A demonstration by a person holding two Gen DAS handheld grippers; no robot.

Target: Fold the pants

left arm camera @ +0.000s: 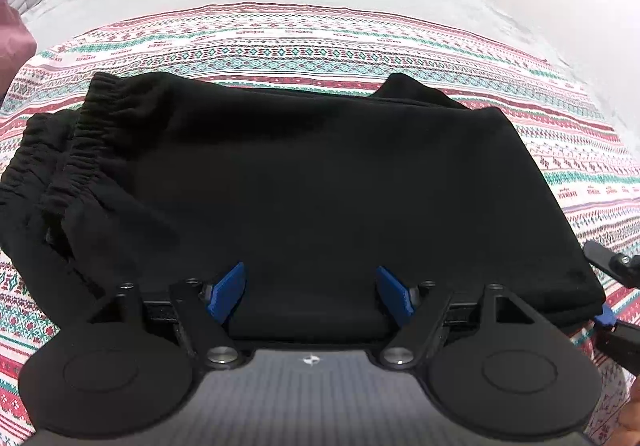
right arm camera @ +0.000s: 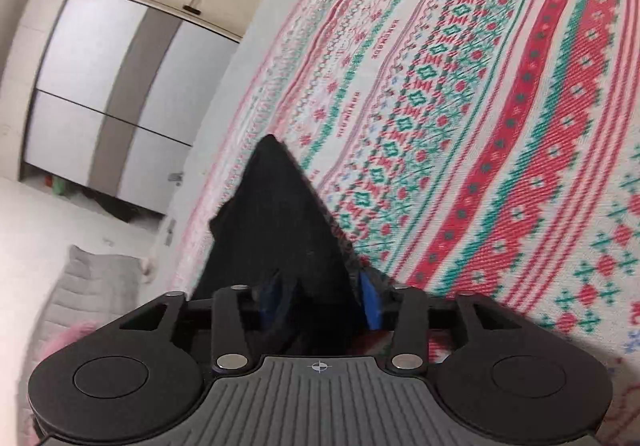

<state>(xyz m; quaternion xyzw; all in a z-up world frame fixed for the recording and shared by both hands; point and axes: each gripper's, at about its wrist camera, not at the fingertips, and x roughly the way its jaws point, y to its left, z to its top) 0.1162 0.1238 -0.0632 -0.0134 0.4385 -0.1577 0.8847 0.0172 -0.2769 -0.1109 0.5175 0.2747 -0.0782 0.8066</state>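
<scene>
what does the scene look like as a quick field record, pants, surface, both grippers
pants: black pants, folded, elastic waistband toward the left in the left wrist view
surface: patterned red, green and white blanket on a bed
left gripper: left gripper open over the near edge of the pants, nothing held
right gripper: right gripper at a corner of the pants, black cloth between its fingers; grip unclear

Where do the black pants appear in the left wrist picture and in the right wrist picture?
Left wrist: the black pants fill the middle, folded flat on the patterned blanket.
Right wrist: only a pointed corner of the black pants shows, low in the middle, between the blue pads.
Shared landmark: the patterned blanket.
</scene>
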